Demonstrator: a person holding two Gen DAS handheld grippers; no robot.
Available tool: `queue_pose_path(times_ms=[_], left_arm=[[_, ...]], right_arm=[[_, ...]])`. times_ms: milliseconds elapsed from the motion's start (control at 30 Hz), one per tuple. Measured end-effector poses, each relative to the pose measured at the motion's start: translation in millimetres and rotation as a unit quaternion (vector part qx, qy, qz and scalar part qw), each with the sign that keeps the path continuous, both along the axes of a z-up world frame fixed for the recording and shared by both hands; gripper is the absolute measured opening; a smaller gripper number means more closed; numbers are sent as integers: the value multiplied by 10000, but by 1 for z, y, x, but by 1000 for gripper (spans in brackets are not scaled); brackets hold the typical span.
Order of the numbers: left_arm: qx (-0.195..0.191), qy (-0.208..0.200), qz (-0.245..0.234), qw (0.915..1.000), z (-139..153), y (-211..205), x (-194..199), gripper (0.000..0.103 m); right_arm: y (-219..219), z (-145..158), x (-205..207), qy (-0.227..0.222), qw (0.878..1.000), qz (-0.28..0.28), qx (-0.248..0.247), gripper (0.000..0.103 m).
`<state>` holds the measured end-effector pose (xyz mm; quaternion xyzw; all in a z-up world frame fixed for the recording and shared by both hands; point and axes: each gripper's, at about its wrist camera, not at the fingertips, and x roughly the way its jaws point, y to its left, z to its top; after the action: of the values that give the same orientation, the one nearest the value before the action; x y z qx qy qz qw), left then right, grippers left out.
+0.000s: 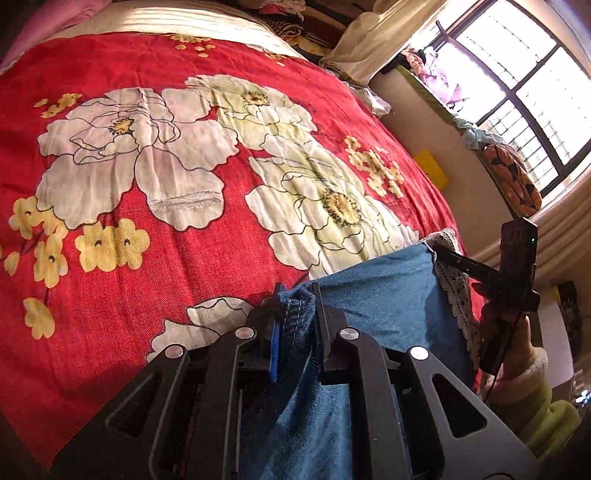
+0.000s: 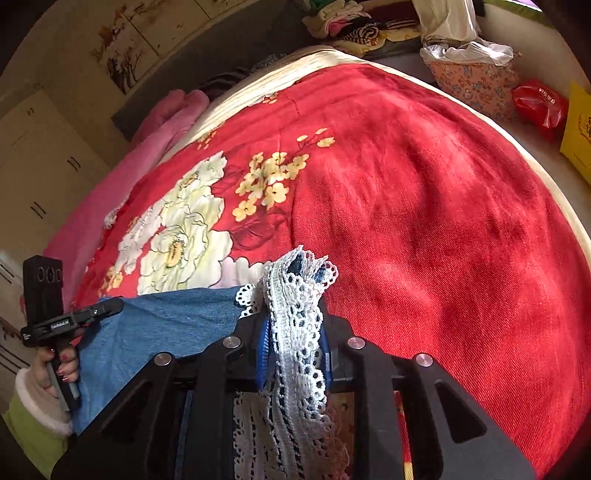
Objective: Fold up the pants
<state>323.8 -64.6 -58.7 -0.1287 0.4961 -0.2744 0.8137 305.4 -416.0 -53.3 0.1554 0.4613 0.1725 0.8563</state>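
Observation:
Blue denim pants (image 1: 380, 291) with white lace trim (image 1: 456, 295) hang stretched between my two grippers above the bed. My left gripper (image 1: 297, 301) is shut on a stitched denim edge of the pants. In the right wrist view my right gripper (image 2: 295, 325) is shut on the bunched lace trim (image 2: 295, 314) of the pants (image 2: 166, 325). Each view shows the other gripper at the far end of the denim: the right gripper (image 1: 441, 254) and the left gripper (image 2: 114, 306), each in a hand. The pants' lower part is hidden beneath the grippers.
A red bedspread (image 1: 184, 258) with large white and yellow flowers covers the bed. A pink blanket (image 2: 122, 184) lies along its left side. Piled clothes (image 2: 351, 26), a floral bag (image 2: 476, 85), a red bag (image 2: 539, 107) and a window (image 1: 517, 74) lie beyond the bed.

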Motion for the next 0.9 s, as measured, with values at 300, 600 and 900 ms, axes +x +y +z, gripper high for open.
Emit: queue_pose_path(times_ms=[300, 600, 900], left_arm=[[50, -307, 231, 9992, 11, 11, -14, 39], [488, -1203, 666, 9893, 64, 29, -91, 48], [1183, -1162, 383, 9854, 33, 28, -190, 49]], right_arm=[[-17, 23, -22, -383, 9983, -257, -370, 41], [0, 62, -118, -1162, 9928, 183, -235, 46], [5, 12, -147, -375, 9979, 129, -508, 42]])
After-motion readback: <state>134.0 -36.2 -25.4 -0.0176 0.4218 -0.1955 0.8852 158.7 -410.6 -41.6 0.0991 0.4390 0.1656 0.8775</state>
